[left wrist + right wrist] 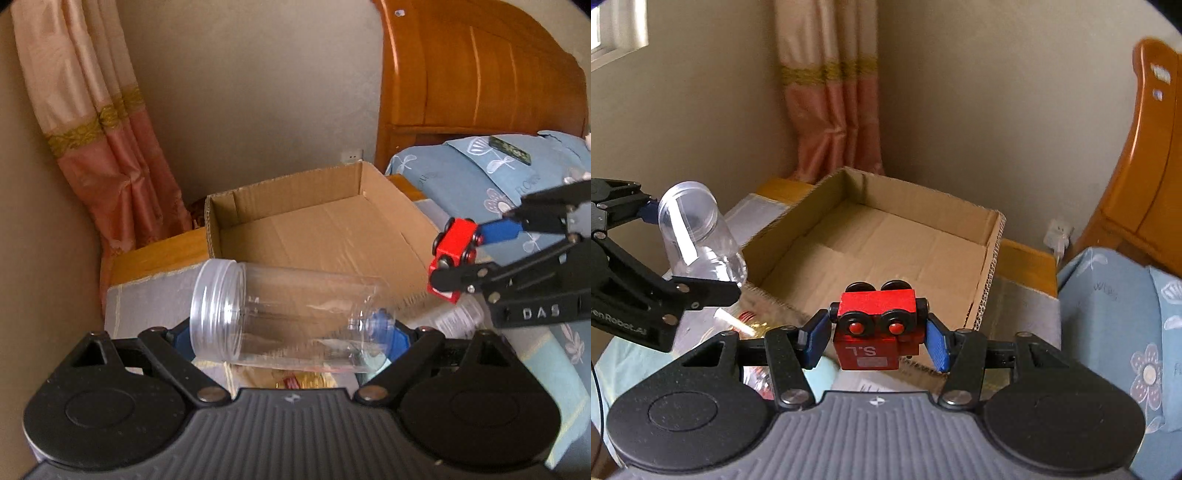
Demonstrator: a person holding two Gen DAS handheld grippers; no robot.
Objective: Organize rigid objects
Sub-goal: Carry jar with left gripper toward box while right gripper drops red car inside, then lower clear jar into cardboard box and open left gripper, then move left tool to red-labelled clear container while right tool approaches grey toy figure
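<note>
My left gripper (pixel 291 332) is shut on a clear plastic jar (pixel 288 317), held sideways with its open threaded mouth to the left, just in front of an open cardboard box (pixel 332 229). My right gripper (pixel 877 338) is shut on a red wooden toy car (pixel 877 328) with black wheels, held above the box's near edge (pixel 879 236). In the left wrist view the right gripper (pixel 458 258) and toy car (pixel 452 254) show at the right. In the right wrist view the left gripper (pixel 683 254) and jar (pixel 698 240) show at the left.
The box sits on a wooden bedside table (pixel 159 254) against a beige wall, with a pink curtain (pixel 110 155) in the corner. A blue floral pillow (pixel 480 177) and wooden headboard (pixel 480 74) stand to the right. Another clear container (pixel 454 317) and packets (pixel 306 380) lie below the grippers.
</note>
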